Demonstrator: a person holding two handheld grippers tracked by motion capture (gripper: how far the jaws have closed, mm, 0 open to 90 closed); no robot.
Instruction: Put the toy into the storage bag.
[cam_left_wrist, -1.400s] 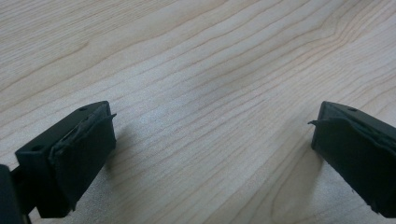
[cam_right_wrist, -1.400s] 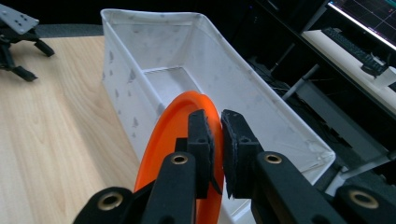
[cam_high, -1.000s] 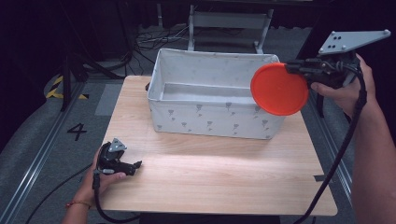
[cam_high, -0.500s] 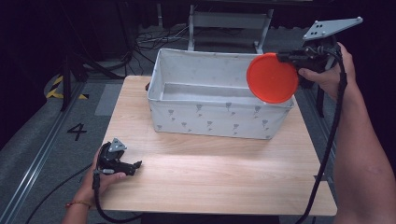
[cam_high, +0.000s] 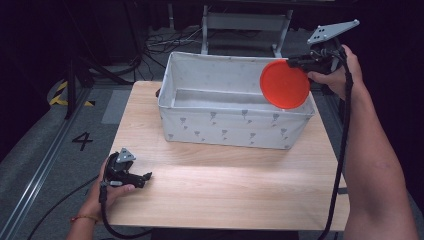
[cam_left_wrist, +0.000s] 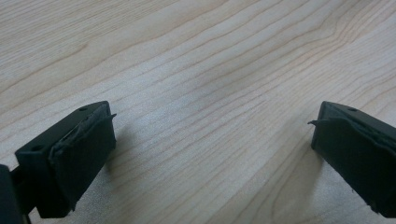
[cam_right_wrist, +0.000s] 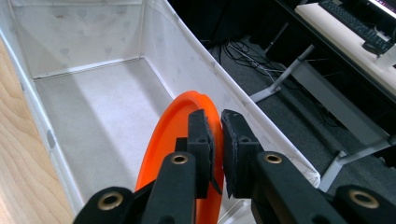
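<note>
- In the lower left of the high view, the left tongs (cam_high: 145, 176) lay low on the desk (cam_high: 225, 180), held by the person's left hand (cam_high: 107, 187), with a cable trailing off the near edge.
- In the left gripper view, the two black jaws of these tongs stood wide apart, one at the lower left and one at the lower right of the frame, and between them there was only the bare wood grain.
- In the upper middle of the high view, a white fabric bin (cam_high: 220, 122) with a small grey pattern stood on the far half of the desk, and its open top showed a pale floor inside.
- At the right end of the bin, an orange plate (cam_high: 284, 85) was held on its edge above the right rim, partly over the inside of the bin.
- In the upper right of the high view, the right tongs (cam_high: 292, 62) were closed on the rim of the plate, with the right hand (cam_high: 337, 75) behind them and the grey three-cornered plate on top.
- In the right gripper view, the jaws of the right tongs (cam_right_wrist: 215, 133) stood narrow and pinched the thin edge of the plate (cam_right_wrist: 163, 140), with the inside of the bin (cam_right_wrist: 93, 116) to the left of it and the dark floor to the right.
</note>
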